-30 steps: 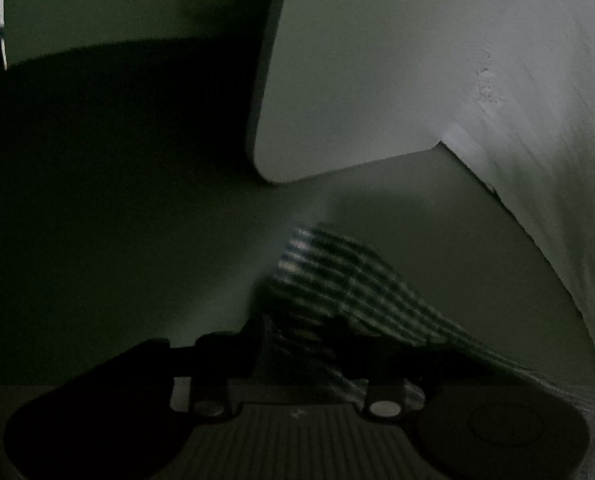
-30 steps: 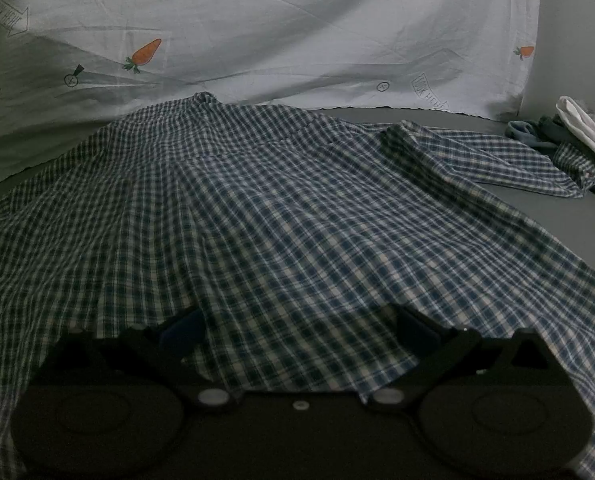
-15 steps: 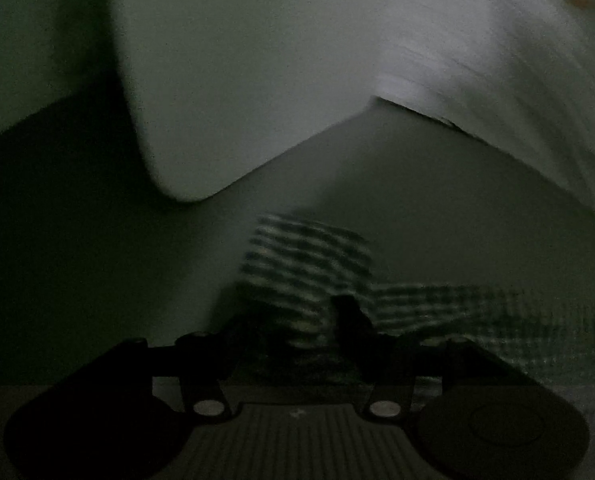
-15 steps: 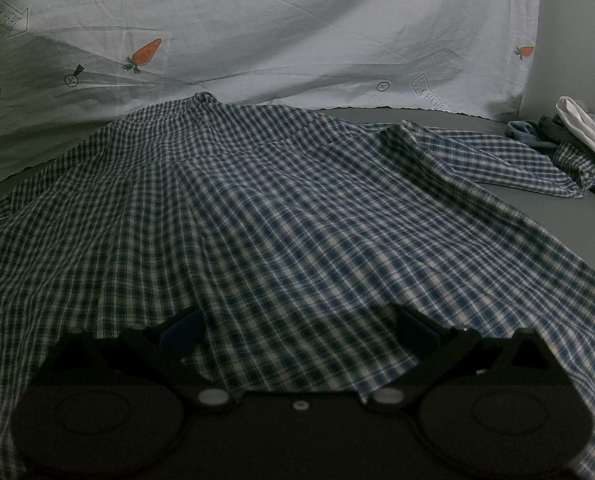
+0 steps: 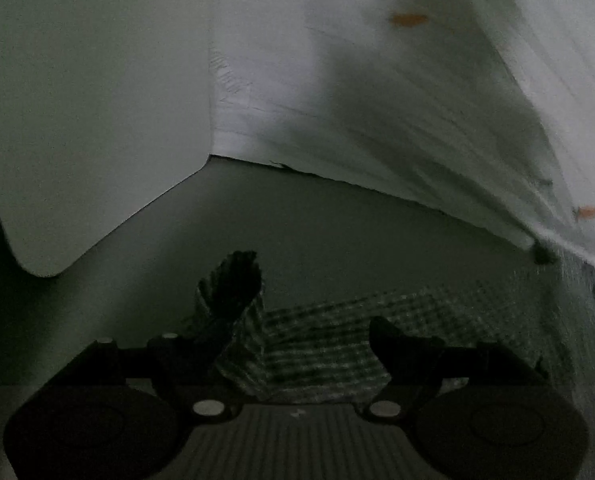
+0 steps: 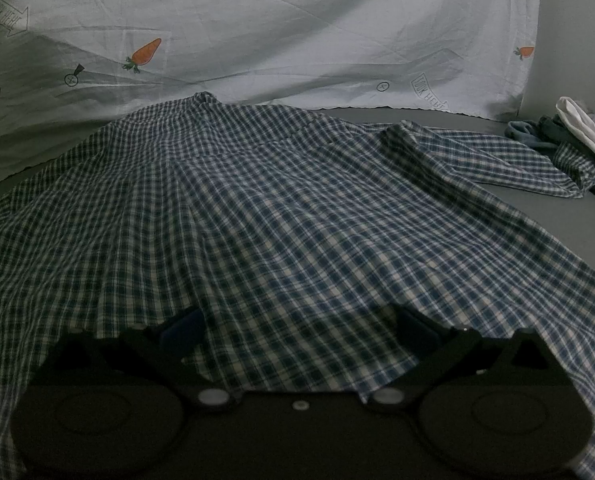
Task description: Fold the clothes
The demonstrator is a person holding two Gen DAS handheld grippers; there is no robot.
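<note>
Shirt [image 6: 281,208] — blue-and-white checked — is spread flat on the grey surface [image 6: 545,216], long axis running away from the right wrist camera, collar at the far end toward the carrot-print sheet [image 6: 257,32], hem nearest. One sleeve [image 6: 509,160] is laid out to the right, its cuff just beside a pile of clothes [image 6: 577,128]. Right gripper [image 6: 297,320] is seen spread wide over the hem, nothing pinched. Left gripper [image 5: 309,340] — jaws have just been opening — has checked cloth between the fingers, bunched up at the left finger; no pinch is seen.
</note>
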